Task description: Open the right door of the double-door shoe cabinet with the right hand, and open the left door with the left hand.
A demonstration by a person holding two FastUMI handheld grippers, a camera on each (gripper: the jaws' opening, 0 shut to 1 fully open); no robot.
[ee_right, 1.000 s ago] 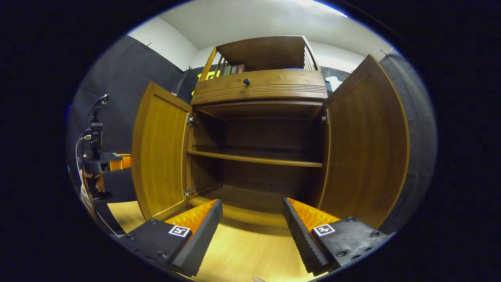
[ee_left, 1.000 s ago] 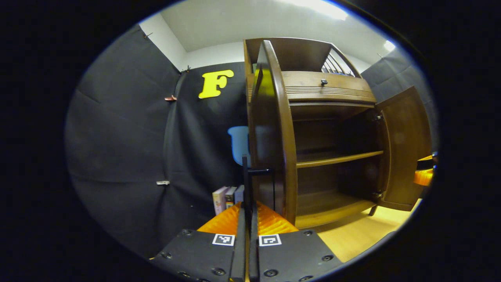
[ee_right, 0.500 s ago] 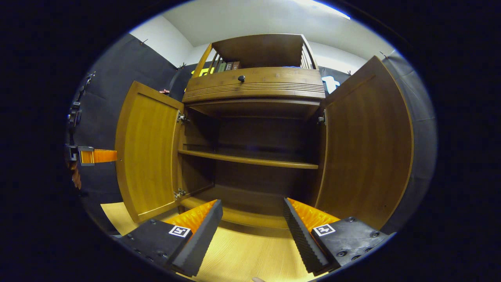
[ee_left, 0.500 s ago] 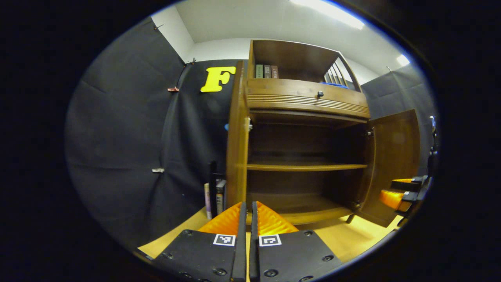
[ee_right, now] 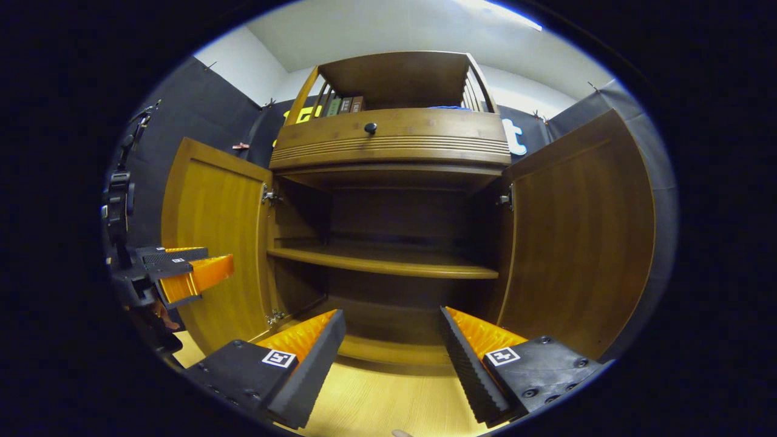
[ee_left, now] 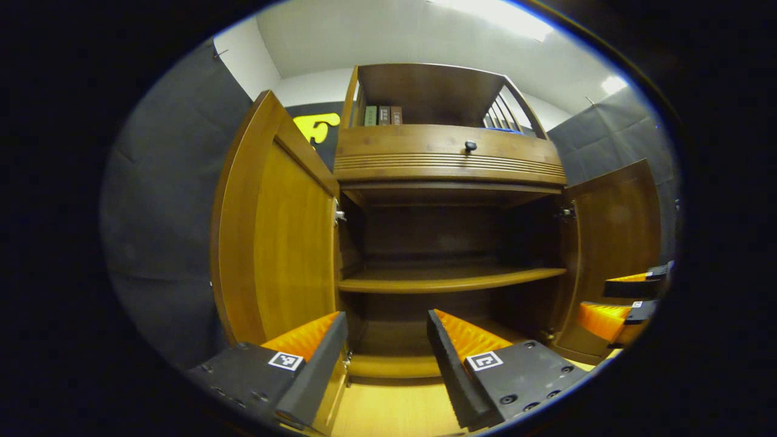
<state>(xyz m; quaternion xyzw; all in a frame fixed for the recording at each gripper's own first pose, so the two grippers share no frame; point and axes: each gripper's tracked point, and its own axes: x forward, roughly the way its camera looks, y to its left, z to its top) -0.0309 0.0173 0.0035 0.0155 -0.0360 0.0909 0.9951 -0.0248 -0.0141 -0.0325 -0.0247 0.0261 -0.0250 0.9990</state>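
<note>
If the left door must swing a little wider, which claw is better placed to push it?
Left, probably. The left claw is open just in front of the left door; the right claw points at the middle shelf, nearer the right door.

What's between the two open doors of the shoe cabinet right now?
In the right gripper view, between the left door and right door lies the open cabinet interior: one bare middle shelf above a bare bottom board. Both grippers hang open in front.
</note>
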